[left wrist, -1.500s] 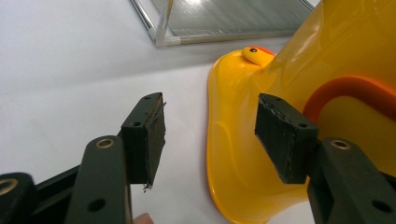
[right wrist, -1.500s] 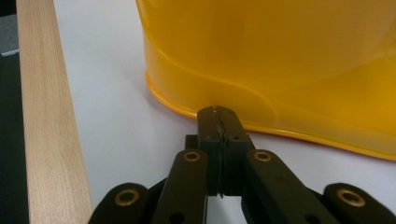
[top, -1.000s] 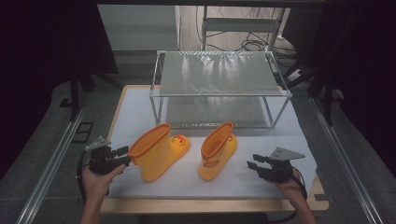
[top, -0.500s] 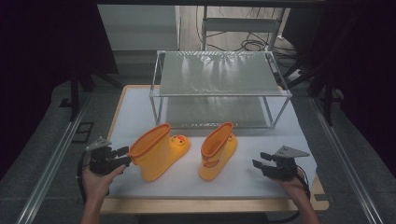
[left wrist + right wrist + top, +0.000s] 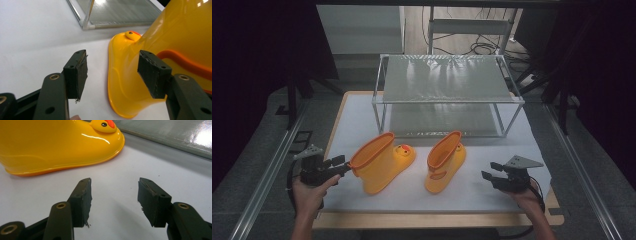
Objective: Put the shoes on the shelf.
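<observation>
Two yellow rubber boots with duck faces and orange rims lie on a white board [image 5: 357,115]. The left boot [image 5: 382,162] has its opening turned toward my left gripper [image 5: 341,165], which stands open right at the rim. In the left gripper view that gripper [image 5: 112,65] has the boot [image 5: 130,82] ahead of it, and its right pad [image 5: 151,73] sits in front of the shaft without pressing on it. My right gripper [image 5: 489,170] rests a short way right of the right boot [image 5: 444,160]. Its jaws have just been opening. In the right gripper view nothing lies between the jaws of this gripper [image 5: 113,195], and the boot [image 5: 57,145] is ahead to the left.
A two-tier metal rack [image 5: 447,80] with mesh shelves stands at the back of the board, behind the boots. Rails run along both sides of the table. Cables lie on the floor beyond the rack.
The right gripper has drawn slightly to the right, away from the right boot, with its jaws a little wider. The boots and the left gripper have stayed put.
</observation>
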`<state>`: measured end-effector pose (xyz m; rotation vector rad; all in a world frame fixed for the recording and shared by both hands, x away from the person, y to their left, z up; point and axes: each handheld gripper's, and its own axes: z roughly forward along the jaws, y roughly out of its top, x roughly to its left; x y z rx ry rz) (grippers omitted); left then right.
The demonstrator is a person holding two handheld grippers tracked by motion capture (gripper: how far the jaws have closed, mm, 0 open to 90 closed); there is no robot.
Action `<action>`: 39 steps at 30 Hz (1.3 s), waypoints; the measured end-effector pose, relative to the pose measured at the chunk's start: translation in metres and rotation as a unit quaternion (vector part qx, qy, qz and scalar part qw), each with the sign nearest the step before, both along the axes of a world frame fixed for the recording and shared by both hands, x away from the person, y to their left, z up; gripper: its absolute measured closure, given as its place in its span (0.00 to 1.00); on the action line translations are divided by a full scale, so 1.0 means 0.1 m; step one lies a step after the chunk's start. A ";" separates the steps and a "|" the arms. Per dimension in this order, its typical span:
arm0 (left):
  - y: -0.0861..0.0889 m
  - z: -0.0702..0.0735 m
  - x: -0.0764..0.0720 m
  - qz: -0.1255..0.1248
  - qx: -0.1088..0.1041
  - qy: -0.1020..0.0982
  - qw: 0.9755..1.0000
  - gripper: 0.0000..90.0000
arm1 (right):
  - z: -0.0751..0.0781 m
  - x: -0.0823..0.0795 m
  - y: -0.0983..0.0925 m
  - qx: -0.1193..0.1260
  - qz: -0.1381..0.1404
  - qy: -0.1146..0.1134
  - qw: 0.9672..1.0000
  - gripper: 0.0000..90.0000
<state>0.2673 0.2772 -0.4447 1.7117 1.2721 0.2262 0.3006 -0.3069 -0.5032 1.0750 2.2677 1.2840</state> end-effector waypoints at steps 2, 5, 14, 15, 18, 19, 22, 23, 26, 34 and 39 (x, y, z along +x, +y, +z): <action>0.07 0.07 -0.01 -0.012 -0.010 0.007 1.000 0.46 | 0.00 0.00 0.00 0.002 0.001 -0.001 1.000 0.49; 0.14 0.15 0.00 -0.022 -0.023 0.012 0.999 0.45 | 0.00 0.00 0.00 0.003 0.001 0.000 1.000 0.49; 0.25 0.62 0.05 -0.071 -0.051 0.010 0.996 0.46 | -0.01 0.01 0.03 0.004 -0.001 0.010 1.000 0.49; 0.22 0.73 0.06 -0.082 -0.049 0.010 0.995 0.46 | 0.00 0.01 0.02 0.003 -0.003 0.010 1.000 0.49; 0.16 0.89 0.09 -0.102 -0.051 0.013 0.993 0.47 | -0.01 0.02 0.01 0.001 -0.006 0.010 1.000 0.50; 0.14 0.94 0.10 -0.107 -0.050 0.012 0.993 0.47 | -0.01 0.02 0.01 0.001 -0.007 0.010 1.000 0.50; 0.07 1.04 0.12 -0.118 -0.047 0.013 0.992 0.47 | -0.02 0.02 0.02 -0.003 -0.007 0.013 1.000 0.50; -0.01 1.15 0.14 -0.132 -0.047 0.012 0.990 0.47 | -0.03 0.02 0.02 -0.003 -0.008 0.014 1.000 0.50; -0.14 1.29 0.17 -0.160 -0.053 0.013 0.986 0.48 | -0.03 0.03 0.02 0.000 -0.008 0.017 1.000 0.49; -0.52 1.52 0.29 -0.205 -0.037 0.026 0.978 0.50 | -0.04 0.04 0.03 -0.001 -0.011 0.025 1.000 0.49; -0.88 1.65 0.41 -0.233 -0.011 0.043 0.972 0.50 | -0.04 0.04 0.03 -0.003 -0.012 0.026 1.000 0.49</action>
